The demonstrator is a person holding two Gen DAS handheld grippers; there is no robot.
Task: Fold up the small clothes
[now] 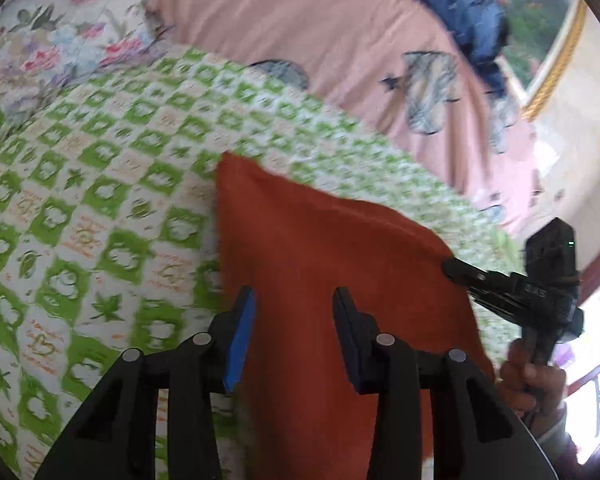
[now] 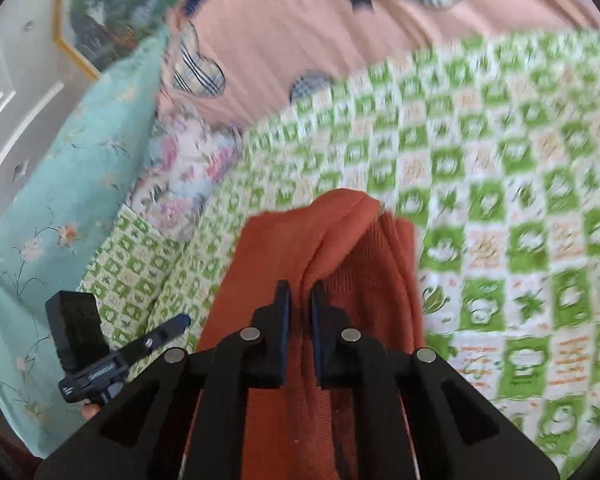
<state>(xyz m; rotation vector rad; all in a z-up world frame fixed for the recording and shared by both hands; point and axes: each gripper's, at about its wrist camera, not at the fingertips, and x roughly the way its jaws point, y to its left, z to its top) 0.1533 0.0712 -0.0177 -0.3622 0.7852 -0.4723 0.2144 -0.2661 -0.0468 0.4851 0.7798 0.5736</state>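
Observation:
A rust-orange knitted garment (image 1: 320,248) lies on the green-and-white patterned bedspread (image 1: 100,200). My left gripper (image 1: 294,300) is open, its fingers apart above the garment's near part, holding nothing. My right gripper (image 2: 300,292) is shut on a raised fold of the garment (image 2: 332,232), lifting that edge off the bed. In the left wrist view the right gripper (image 1: 452,270) pinches the garment's right corner. In the right wrist view the left gripper (image 2: 180,322) shows at the lower left, beside the garment's left edge.
A pink sheet with plaid patches (image 1: 340,40) lies beyond the bedspread. A floral pillow (image 1: 60,40) and a teal floral cushion (image 2: 80,160) sit at the bed's head. A framed picture (image 2: 108,12) hangs on the wall. Dark blue cloth (image 1: 460,0) lies far off.

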